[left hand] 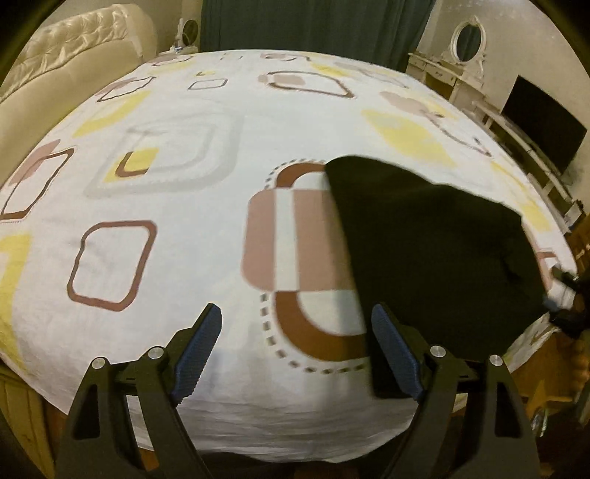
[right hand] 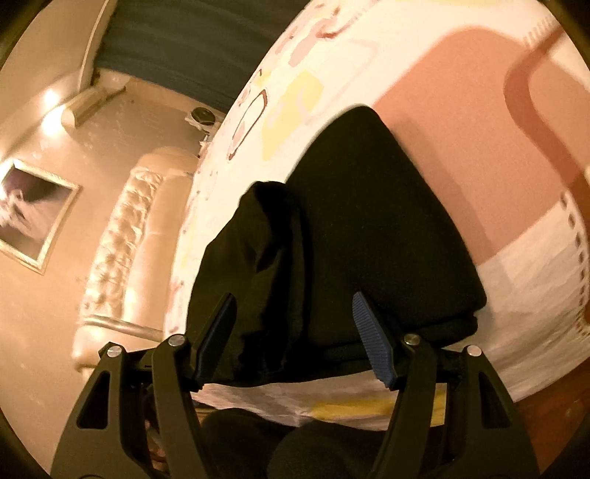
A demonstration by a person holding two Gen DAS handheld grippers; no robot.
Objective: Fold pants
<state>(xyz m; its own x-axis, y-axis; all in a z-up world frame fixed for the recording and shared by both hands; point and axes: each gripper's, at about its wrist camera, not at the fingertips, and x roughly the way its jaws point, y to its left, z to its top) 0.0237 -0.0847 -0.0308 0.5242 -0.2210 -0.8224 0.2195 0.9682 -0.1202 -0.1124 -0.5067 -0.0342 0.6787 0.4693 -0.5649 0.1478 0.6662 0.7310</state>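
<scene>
The black pants (left hand: 435, 258) lie on a bed, on top of a white sheet (left hand: 206, 206) printed with brown, pink and yellow squares. In the left wrist view they cover the sheet's right-hand part, near the edge closest to the camera, and one corner of the cloth reaches toward the middle of the sheet over a large brown and pink square. The left gripper (left hand: 295, 350) hangs over the near edge of the sheet with its jaws spread wide and nothing between them; its right finger sits at the edge of the pants, though whether it touches the cloth is not clear. The right gripper (right hand: 295, 339) is also released, its jaws wide apart above the pants (right hand: 368, 228), which fill the space between and beyond the fingers without being pinched. Here the cloth shows a bunched fold on its left side and a rounded, smoother part on its right. Beyond the sheet stands a cream padded headboard (left hand: 70, 55), and a dark curtain (left hand: 313, 25) hangs behind the bed.
</scene>
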